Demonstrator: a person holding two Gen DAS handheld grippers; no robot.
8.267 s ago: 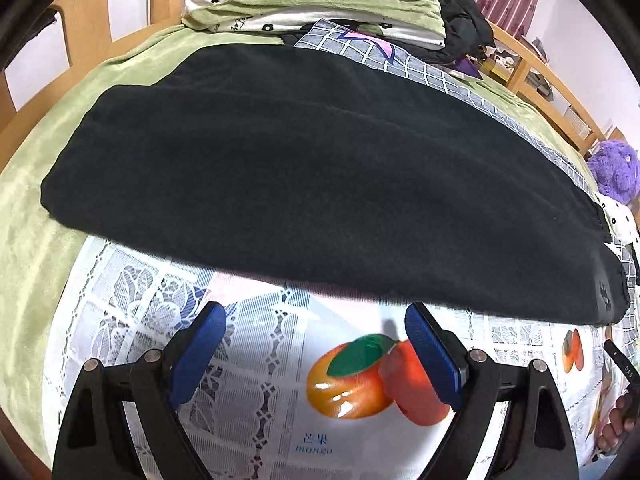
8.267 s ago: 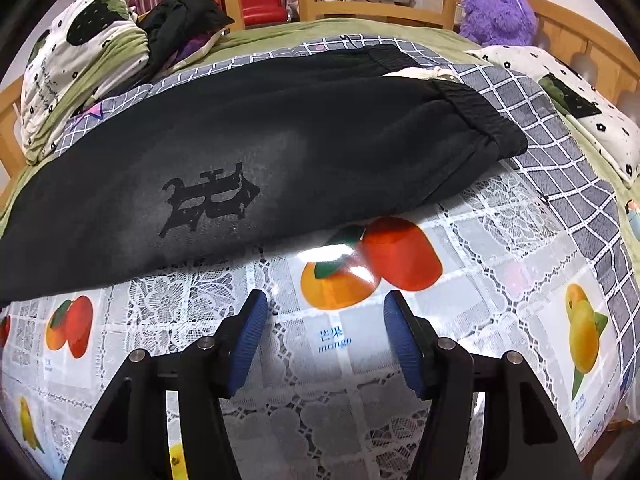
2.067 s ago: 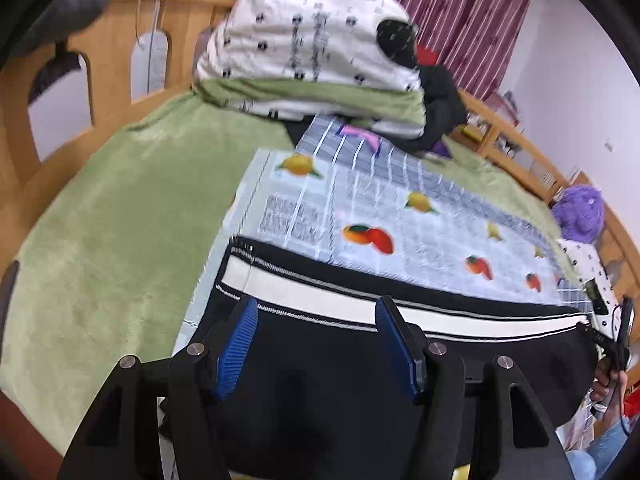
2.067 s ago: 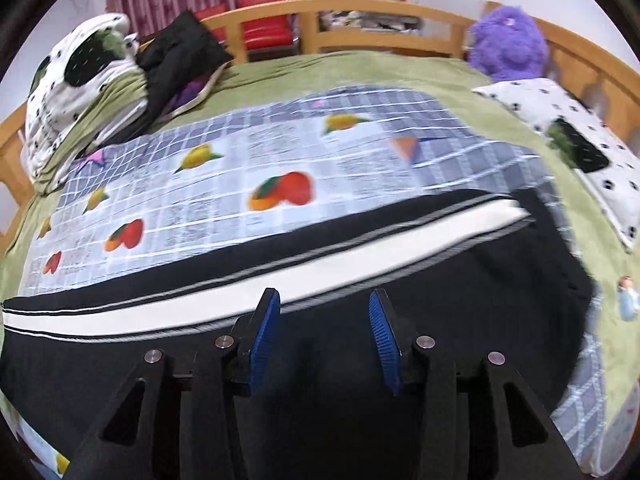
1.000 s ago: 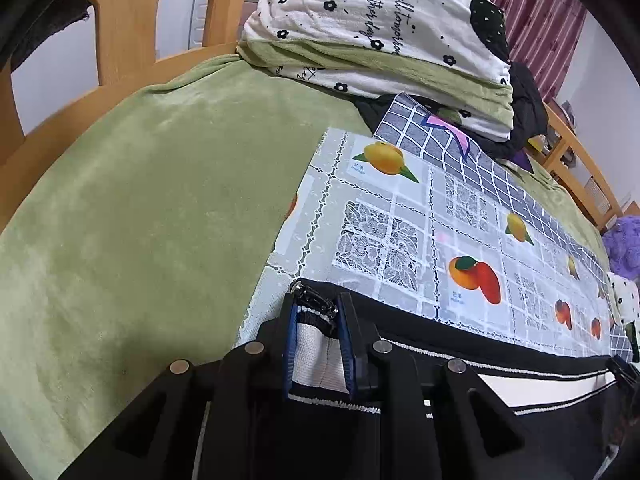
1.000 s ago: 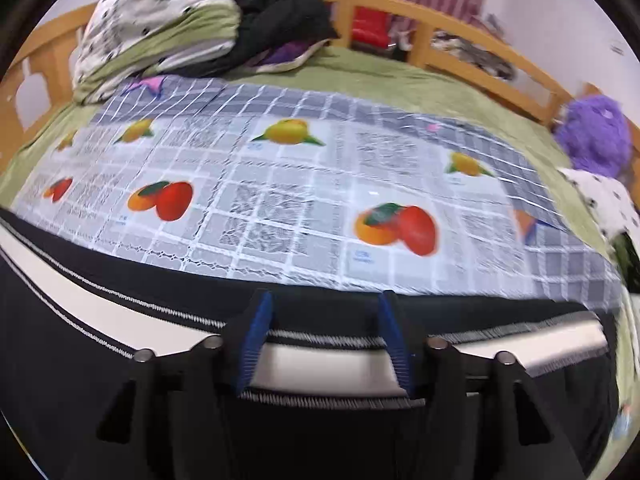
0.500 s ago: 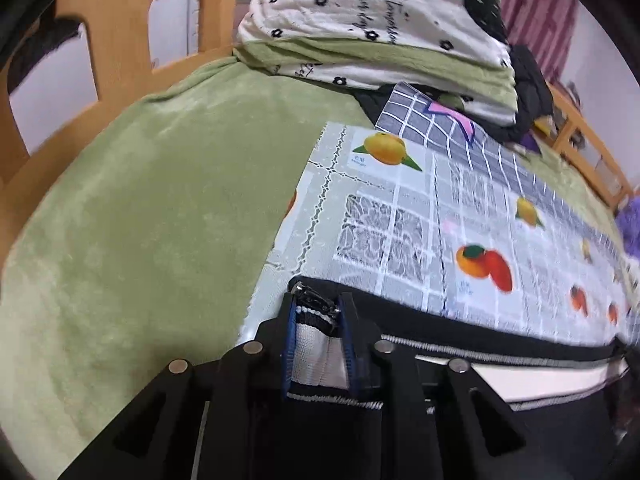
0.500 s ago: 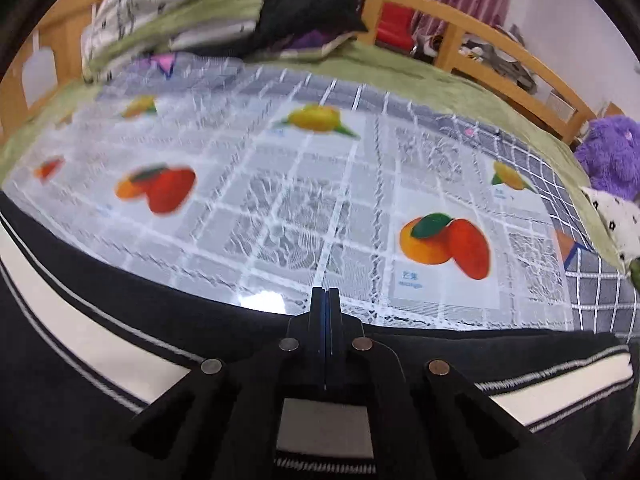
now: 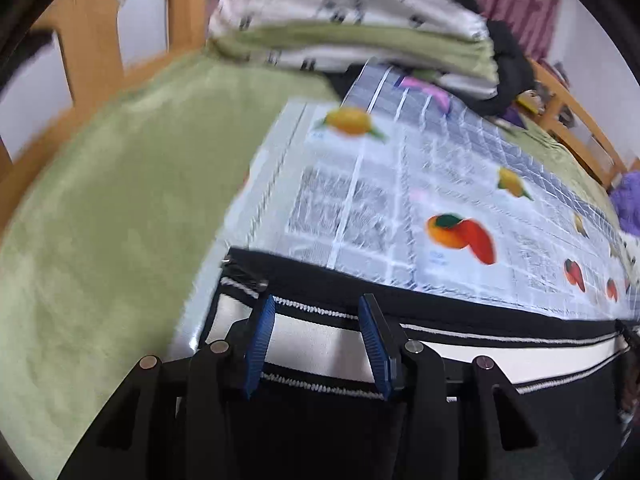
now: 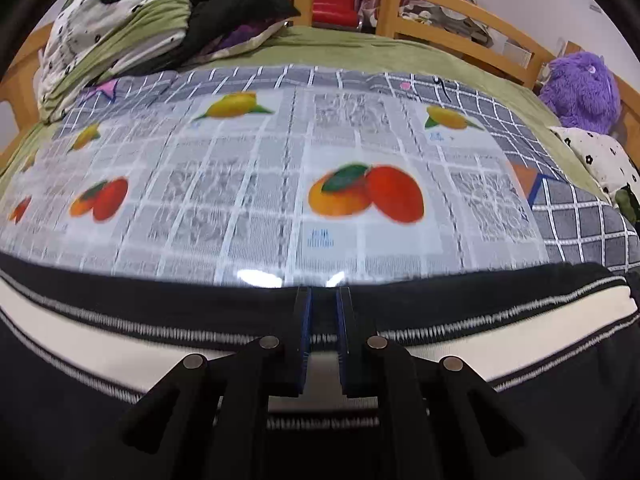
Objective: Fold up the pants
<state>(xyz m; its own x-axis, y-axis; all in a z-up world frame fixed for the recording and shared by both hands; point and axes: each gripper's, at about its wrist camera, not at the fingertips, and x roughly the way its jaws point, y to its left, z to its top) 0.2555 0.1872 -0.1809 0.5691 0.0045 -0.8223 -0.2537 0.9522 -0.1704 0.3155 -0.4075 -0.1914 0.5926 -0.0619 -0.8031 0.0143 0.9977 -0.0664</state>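
The black pants (image 9: pixel 440 316) with a white side stripe lie along the near edge of the fruit-print mat (image 9: pixel 360 200); they also show in the right wrist view (image 10: pixel 120 304). My left gripper (image 9: pixel 316 312) is open, its blue pads either side of the white stripe near the pants' left end, holding nothing. My right gripper (image 10: pixel 322 300) has its pads a narrow gap apart over the pants' upper edge, and the fabric still sits between them.
The mat (image 10: pixel 280 168) lies on a grey checked sheet (image 10: pixel 580 216) over a green blanket (image 9: pixel 120 208). Folded bedding (image 9: pixel 352 20) and dark clothes (image 10: pixel 236 4) are piled at the back. A purple plush toy (image 10: pixel 580 88) sits by the wooden rail (image 10: pixel 440 4).
My left gripper has opened and let go of the pants' end. My right gripper, fully shut half a second ago, has parted slightly. The pants now lie on the mat.
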